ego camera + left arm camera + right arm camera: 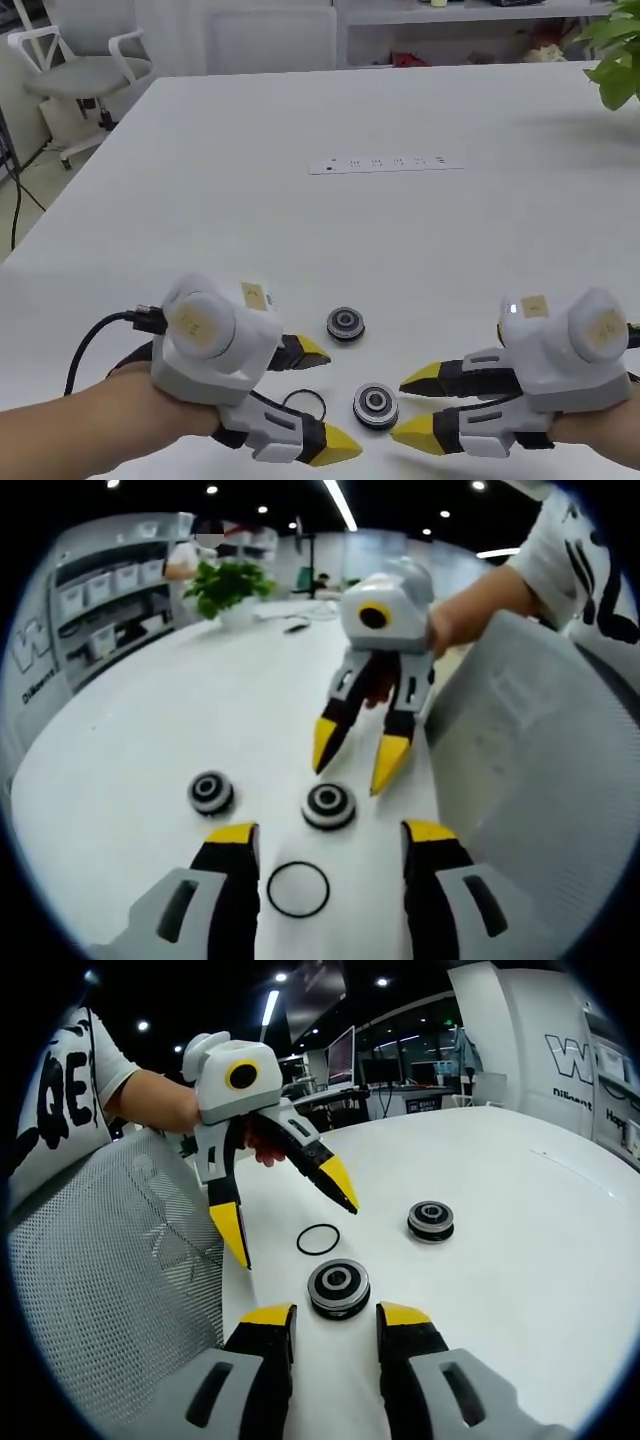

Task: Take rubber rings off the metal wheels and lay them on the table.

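White table [400, 230], loose rubber ring [298, 889] between spread left fingers [232, 865], wheel [339, 1288] before parted right fingers [265, 1340]

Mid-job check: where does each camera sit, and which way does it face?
Head view: above table, looking forward-down; left gripper, right gripper, forearms show.
Left gripper view: on left gripper, facing right gripper across near wheel; own jaws show.
Right gripper view: reverse, facing left gripper; own jaws show.
All share: loose ring, near wheel, far wheel.
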The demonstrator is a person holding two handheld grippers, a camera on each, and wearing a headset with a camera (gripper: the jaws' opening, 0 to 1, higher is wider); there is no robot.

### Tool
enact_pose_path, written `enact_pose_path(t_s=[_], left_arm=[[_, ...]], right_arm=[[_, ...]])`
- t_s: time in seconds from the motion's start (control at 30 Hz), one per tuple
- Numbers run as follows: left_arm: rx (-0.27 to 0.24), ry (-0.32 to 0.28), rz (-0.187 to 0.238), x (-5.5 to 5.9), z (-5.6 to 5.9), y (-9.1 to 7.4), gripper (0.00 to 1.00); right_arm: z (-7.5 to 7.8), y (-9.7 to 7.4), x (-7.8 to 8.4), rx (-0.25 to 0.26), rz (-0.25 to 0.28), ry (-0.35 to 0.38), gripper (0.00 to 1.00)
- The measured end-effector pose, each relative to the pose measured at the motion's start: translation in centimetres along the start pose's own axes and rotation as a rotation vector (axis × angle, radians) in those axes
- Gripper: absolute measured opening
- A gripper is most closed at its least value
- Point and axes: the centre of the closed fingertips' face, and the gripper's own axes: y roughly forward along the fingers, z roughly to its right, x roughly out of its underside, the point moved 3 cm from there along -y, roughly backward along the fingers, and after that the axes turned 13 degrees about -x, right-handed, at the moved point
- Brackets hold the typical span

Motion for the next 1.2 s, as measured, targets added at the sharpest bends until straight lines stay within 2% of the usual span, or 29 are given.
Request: enact_pose_path(t_s=[0.67,0.93,1.2], left_arm=[[0.012,0.009,-0.002,-0.3,0.2,1.4,0.46],[0.016,0.009,-0.004,-0.4,0.3,2.0,0.38],[0.016,0.004,-0.006,-0.5,0.4,2.5,0.35]], right_arm=[[0.3,0.1,0.3,0.009,-0.001,0.001,0.26],[0.4,0.1,0.2,0.010,0.003,0.004,0.26],[0.4,0.1,0.2,0.012,0.003,0.006,0.26]])
